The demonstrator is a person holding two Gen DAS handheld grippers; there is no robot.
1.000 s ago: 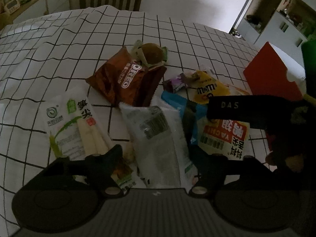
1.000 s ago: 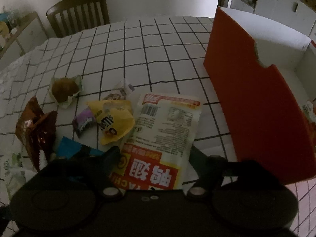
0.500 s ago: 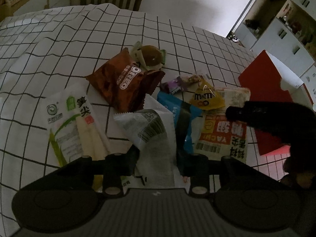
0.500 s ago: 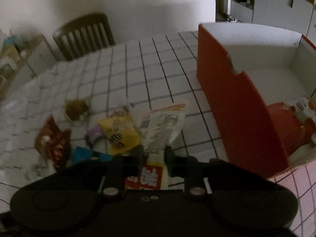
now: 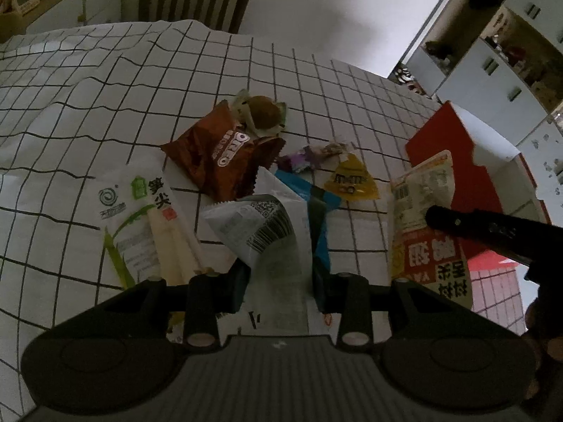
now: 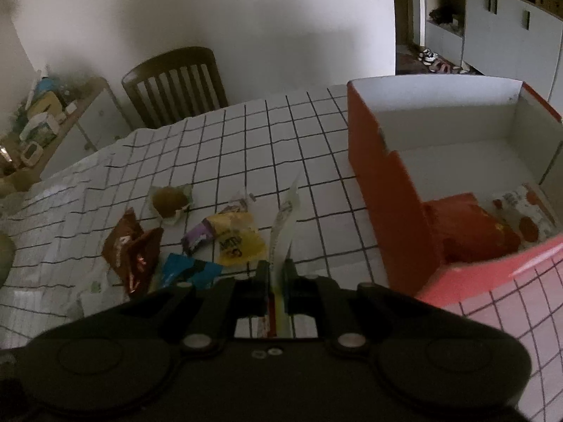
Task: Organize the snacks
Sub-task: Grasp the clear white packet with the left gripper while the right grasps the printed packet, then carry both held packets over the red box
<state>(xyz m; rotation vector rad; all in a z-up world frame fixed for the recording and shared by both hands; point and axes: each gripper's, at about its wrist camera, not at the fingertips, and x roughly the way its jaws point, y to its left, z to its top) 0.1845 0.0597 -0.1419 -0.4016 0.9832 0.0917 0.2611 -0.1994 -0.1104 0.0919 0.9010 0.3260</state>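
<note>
**Two thin packets held by an edge, and a tall box wall between them and the goal**

The red box [image 6: 390,211] is the largest thing and also the main risk. In the right wrist view it stands at about 2 o'clock from the right gripper [image 6: 276,274], with its white inside open and a red bag [image 6: 471,225] already lying in the near corner. Its near wall is high, so I judge that a hanging packet could strike the rim and be pulled out of the grip if it is carried too low.

The checked tablecloth [image 5: 88,112] has folds at 10 o'clock in the left wrist view; a low gripper could catch it and drag the loose snacks.

The red-and-white packet [image 5: 427,232] is pinched edge-on in the narrow right gripper and hangs clear of the cloth. The hold is only on a small edge, so it may swing or slip.

The left gripper [image 5: 278,281] is closed on the white packet [image 5: 267,242], which curls over at its top. This film looks slippery, and I think it may fold and slide out.

The Oreo bag [image 5: 221,154], the yellow M&M's pouch [image 5: 352,179] and the blue wrapper [image 5: 309,190] lie close around it at 12 o'clock, with the bamboo-shoot packet [image 5: 147,218] at 10 o'clock. The lifted packet may brush and scatter them.
</note>
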